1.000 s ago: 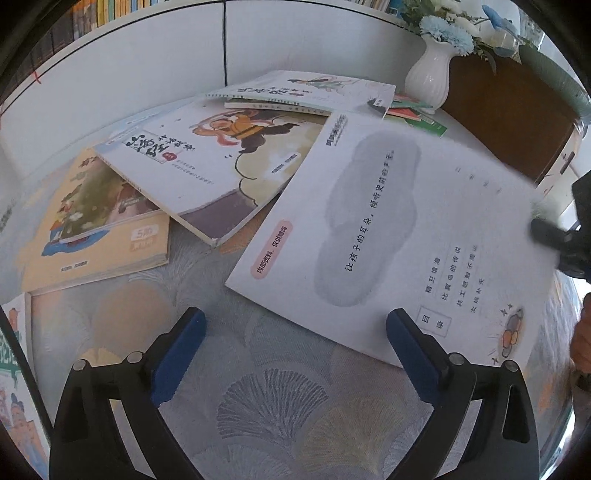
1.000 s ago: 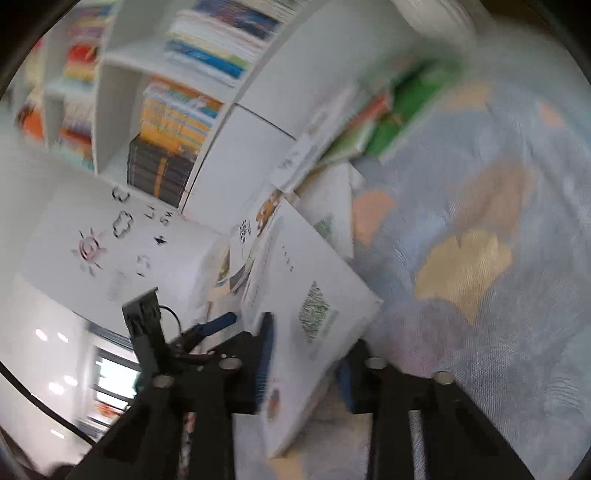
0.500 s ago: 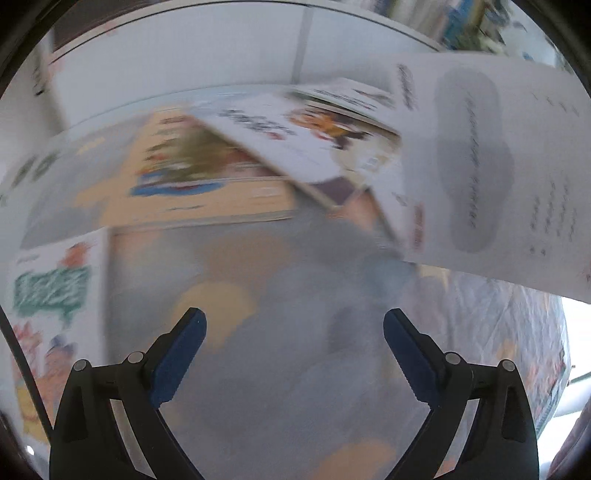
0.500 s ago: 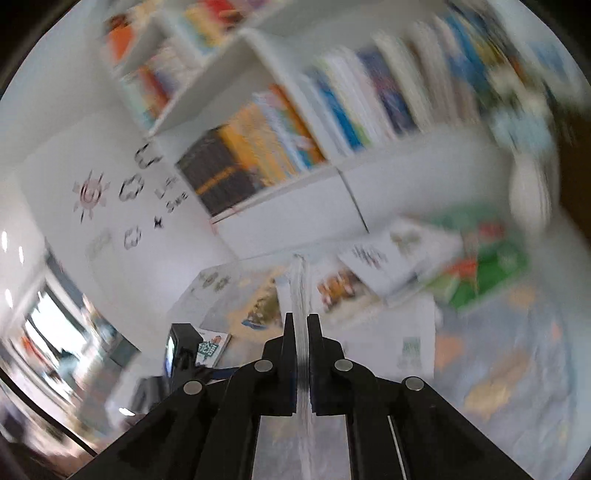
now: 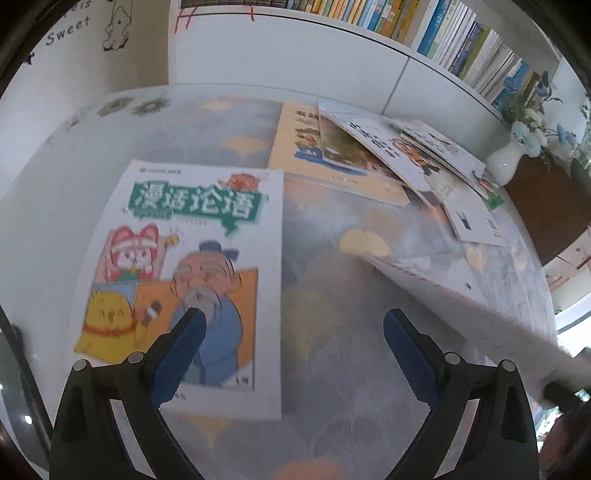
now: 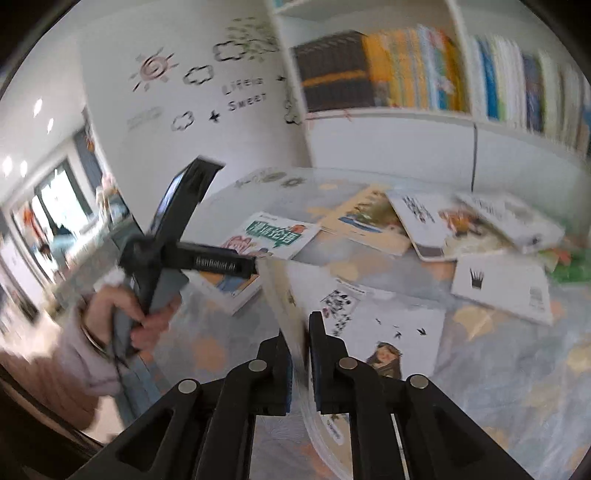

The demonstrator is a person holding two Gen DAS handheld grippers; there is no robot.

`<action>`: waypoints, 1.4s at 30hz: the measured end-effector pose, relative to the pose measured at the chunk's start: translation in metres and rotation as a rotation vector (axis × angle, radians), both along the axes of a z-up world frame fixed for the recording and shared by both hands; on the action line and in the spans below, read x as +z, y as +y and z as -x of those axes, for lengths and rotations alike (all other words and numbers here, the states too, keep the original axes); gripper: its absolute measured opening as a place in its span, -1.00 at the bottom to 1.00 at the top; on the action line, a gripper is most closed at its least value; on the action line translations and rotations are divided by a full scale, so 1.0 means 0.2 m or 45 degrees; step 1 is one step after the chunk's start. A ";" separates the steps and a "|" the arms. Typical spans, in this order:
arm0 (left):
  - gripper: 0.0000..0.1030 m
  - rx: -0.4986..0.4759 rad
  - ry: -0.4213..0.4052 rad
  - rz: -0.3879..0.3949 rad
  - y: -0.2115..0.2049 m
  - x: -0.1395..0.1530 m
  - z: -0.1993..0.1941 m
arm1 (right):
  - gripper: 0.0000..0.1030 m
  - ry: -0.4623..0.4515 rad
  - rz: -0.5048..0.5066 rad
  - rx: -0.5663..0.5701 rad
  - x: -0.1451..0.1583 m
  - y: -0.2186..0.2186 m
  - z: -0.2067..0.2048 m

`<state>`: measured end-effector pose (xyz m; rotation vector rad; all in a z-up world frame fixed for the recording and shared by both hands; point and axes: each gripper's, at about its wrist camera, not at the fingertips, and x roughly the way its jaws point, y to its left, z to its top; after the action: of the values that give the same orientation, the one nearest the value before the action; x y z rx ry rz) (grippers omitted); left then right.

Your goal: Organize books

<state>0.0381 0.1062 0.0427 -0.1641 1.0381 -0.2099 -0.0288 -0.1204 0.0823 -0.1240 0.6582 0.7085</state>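
Note:
My right gripper (image 6: 300,332) holds a thin white book (image 6: 280,295) edge-up above the table; its jaws are opening slightly, with the book still between the pads. The left wrist view shows the same book (image 5: 461,295) slanting in from the lower right. My left gripper (image 5: 294,317) stands open over the patterned tablecloth (image 5: 325,258) with nothing in it. Its left finger hangs above a comic book with a green title (image 5: 184,258), which lies flat (image 6: 273,236). A hand (image 6: 147,325) holds the left tool.
A loose pile of picture books (image 5: 351,155) lies at the back of the table. A white book with a crown (image 5: 476,221) lies right of it, and another white book (image 6: 388,325) lies flat ahead of the right gripper. A white vase (image 5: 504,162) and full bookshelves (image 5: 443,33) stand behind.
The left gripper swung left from the pile to over the comic book, still open. The right gripper rolled upright and carried the white book leftward.

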 end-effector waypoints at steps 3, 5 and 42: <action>0.87 -0.027 -0.001 0.023 -0.02 -0.02 0.04 | -0.58 -0.005 0.107 0.052 -0.11 0.11 0.07; 0.87 -0.047 0.006 0.014 -0.04 -0.03 0.06 | -0.43 0.023 0.188 0.076 -0.18 0.16 0.09; 0.22 -0.308 0.050 0.013 -0.40 -0.16 0.13 | -0.27 0.954 -0.452 0.002 -0.61 -0.65 -0.59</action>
<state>0.0128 0.0255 0.0106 -0.0515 1.0956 -0.4321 0.0885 -0.2500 -0.0387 0.4928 1.2283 0.8642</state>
